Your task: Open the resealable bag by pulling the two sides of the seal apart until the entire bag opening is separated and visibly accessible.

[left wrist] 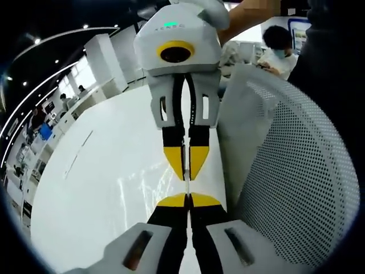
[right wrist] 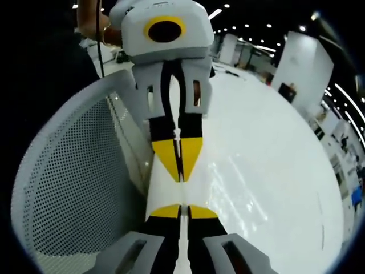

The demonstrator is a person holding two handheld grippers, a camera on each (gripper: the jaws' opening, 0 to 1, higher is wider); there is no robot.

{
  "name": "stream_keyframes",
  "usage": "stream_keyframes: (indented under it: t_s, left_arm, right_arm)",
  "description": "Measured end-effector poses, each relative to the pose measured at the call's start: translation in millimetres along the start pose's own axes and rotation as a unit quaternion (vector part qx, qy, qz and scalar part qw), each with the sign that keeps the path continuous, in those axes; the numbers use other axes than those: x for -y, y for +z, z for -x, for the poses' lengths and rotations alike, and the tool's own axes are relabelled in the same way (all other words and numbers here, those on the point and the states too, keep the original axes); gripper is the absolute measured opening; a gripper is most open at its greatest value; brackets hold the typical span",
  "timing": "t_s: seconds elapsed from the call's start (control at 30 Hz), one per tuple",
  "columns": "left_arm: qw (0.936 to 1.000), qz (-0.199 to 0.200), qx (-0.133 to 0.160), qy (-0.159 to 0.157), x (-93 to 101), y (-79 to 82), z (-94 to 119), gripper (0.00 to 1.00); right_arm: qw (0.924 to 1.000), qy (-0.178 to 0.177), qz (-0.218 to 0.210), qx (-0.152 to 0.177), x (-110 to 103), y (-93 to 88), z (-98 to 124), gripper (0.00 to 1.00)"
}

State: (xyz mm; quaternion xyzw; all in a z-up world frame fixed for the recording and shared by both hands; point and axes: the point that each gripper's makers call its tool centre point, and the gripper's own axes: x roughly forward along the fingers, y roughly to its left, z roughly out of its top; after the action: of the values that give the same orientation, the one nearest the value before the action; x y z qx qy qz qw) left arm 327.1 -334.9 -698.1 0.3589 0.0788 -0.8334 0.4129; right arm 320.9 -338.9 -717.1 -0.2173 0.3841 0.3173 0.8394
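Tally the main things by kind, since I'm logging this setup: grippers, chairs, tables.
Grippers: 2 (left gripper, right gripper)
Mesh chair: 1
White table: 1
Total: 4

The left gripper [left wrist: 187,197] and right gripper [right wrist: 180,207] meet tip to tip. Both sets of jaws are closed. A hand [left wrist: 251,14] holds the right one.

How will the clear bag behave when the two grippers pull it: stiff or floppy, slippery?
Probably floppy: the bag shows as wrinkled glints over the table. Likely light and thin, since the table shows through it. Perhaps slippery: its film looks glossy, so the jaws may slip.
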Motion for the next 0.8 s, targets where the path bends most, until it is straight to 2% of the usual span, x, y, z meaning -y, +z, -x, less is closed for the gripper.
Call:
stream_keyframes:
  t_s: [0.13, 0.27, 0.4, 0.43, 0.8]
  left_arm:
    - [0.9993, 0.035, 0.011, 0.005, -1.2, 0.8, 0, 0.00]
    - [0.9996, 0.024, 0.010, 0.014, -1.8, 0.1, -4, 0.00]
    - [0.9996, 0.023, 0.009, 0.012, -0.8, 2.0, -10, 0.00]
    - [0.9997, 0.023, 0.002, 0.011, -0.1, 0.3, -12, 0.00]
    - [0.9996, 0.014, -0.006, 0.023, -1.9, -2.4, -10, 0.00]
  right_arm:
    - [1.0000, 0.000, 0.004, -0.003, -2, -0.4, 1, 0.00]
    - [0.9999, 0.001, -0.004, 0.013, -2, 9.1, 1, 0.00]
    - [0.9999, 0.007, 0.007, 0.011, -3, 14.4, -4, 0.00]
    - [0.9999, 0.006, 0.015, -0.001, -2, 11.9, -3, 0.00]
    - [0.9998, 0.008, 0.020, -0.002, -1, 14.0, -4, 0.00]
